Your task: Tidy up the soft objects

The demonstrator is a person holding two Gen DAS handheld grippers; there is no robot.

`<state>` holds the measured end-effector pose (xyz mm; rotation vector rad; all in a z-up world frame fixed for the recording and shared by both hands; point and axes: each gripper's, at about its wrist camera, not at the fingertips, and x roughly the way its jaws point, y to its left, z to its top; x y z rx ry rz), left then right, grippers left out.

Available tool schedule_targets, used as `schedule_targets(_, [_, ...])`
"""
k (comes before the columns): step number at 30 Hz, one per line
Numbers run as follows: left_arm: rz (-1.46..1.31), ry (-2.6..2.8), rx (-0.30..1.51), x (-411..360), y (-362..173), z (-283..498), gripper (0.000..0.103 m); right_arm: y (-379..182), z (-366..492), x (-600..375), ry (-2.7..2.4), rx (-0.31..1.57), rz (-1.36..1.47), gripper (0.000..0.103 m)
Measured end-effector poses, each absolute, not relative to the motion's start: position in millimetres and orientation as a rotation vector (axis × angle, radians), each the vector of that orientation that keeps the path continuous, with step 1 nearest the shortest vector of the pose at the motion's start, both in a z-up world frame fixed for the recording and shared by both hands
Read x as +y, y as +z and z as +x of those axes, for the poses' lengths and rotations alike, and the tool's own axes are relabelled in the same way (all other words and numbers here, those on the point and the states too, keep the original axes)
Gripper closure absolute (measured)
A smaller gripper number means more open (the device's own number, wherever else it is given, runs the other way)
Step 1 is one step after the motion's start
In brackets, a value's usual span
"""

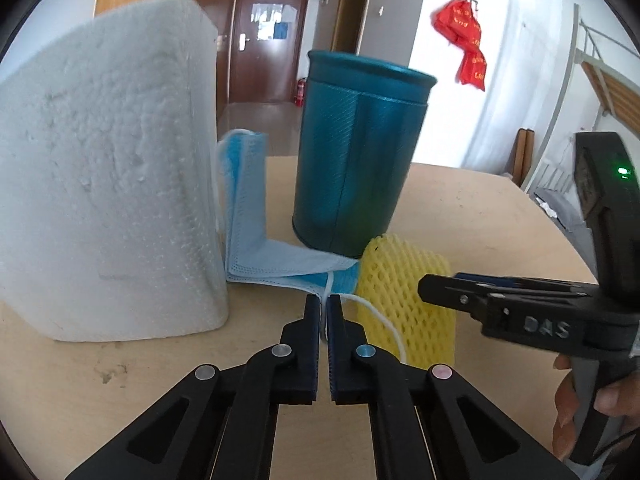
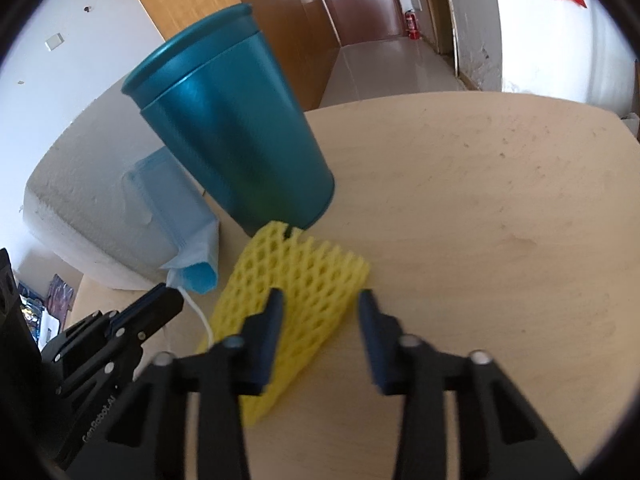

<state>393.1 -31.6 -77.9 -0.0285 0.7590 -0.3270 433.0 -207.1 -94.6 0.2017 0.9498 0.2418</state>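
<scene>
A teal cup [image 1: 356, 152] with crosshatch texture is standing mid-table [image 2: 480, 200]; a yellow honeycomb foam net [image 2: 296, 292] is lying beside a light-blue pleated mask [image 1: 276, 268]; a white pebbled foam block [image 1: 108, 168] is showing near the pale wooden table's left edge.

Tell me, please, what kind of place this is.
Probably a dormitory or similar shared building: a corridor with brown doors and a fire extinguisher lies behind the wooden table, and a bunk-bed frame stands at the right.

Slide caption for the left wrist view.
Left gripper shut on mask's ear loop beside yellow foam net and teal cup.
</scene>
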Motion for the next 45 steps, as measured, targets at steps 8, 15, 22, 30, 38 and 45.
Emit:
schedule_targets(8, [-0.026,-0.396,0.780,-35.2,-71.4,367.9,0.100,-81.3,420.8,-216.1,0.255,0.907,0.196,0.080])
schedule_targets(15, [0.023,-0.421,0.725,-38.4,-60.0,328.6,0.100,-74.9,406.9,-218.4,0.247,0.878,0.162,0.084])
schedule_targets(22, [0.046,-0.374,0.782,-27.2,-73.1,336.7,0.097,-75.5,404.4,-213.8,0.244,0.891,0.147,0.084])
schedule_targets(30, [0.044,-0.322,0.699,-22.2,-58.7,326.4,0.021,-75.4,406.2,-209.6,0.252,0.905,0.140,0.084])
schedule_targets(38, [0.048,-0.209,0.752,-33.1,-68.5,365.0,0.022,-74.9,405.4,-210.6,0.263,0.915,0.132,0.084])
schedule_targets(45, [0.007,-0.189,0.858,-20.8,-84.9,378.7,0.065,-68.2,399.0,-211.9,0.282,0.894,0.136,0.084])
